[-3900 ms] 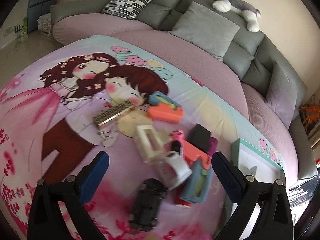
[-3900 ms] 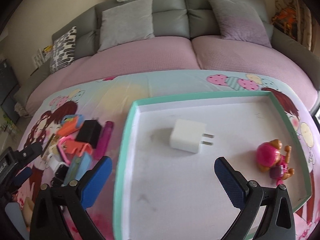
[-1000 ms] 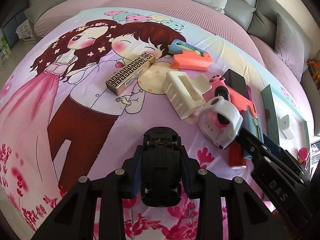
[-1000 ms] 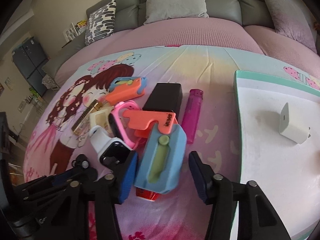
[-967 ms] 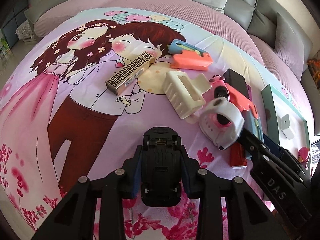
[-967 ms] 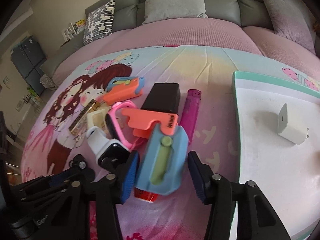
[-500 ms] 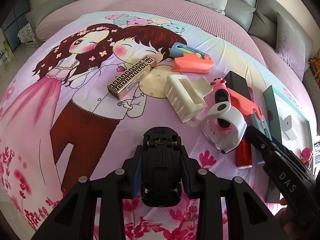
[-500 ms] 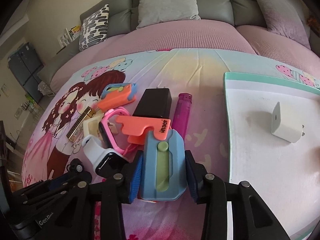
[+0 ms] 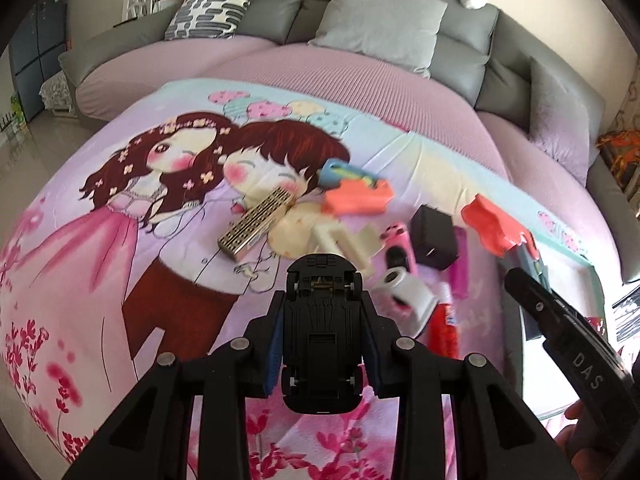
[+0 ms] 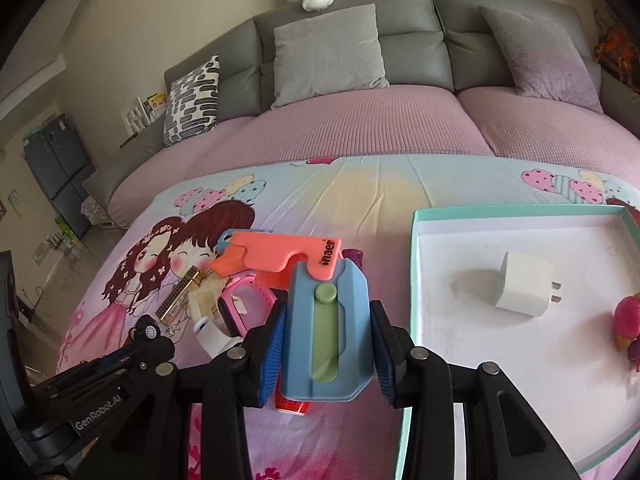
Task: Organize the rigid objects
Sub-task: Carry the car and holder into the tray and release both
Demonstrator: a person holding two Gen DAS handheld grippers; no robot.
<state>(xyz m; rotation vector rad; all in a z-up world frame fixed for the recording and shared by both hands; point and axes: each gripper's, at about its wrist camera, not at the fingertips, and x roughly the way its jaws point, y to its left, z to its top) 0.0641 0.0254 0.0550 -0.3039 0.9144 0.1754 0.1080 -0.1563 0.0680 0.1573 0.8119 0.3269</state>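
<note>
Carry step in hand: left gripper (image 9: 322, 344) clamps the black toy car (image 9: 322, 332), right gripper (image 10: 329, 334) clamps the blue-and-orange toy (image 10: 316, 304) — both lifted off the bedsheet (image 9: 120, 272). Next, judged: set each inside the tray (image 10: 413, 280) beside the charger (image 10: 524, 286).

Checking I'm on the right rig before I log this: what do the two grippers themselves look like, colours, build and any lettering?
Both are matte black plastic with angular, strut-like finger arms and round silver screws at the joints. The left gripper and right gripper each have ribbed blue fingertip pads. White lettering shows on their bodies: "GenRobot.AI" on the left one, "DAS" on the right one. No cables show.
</note>
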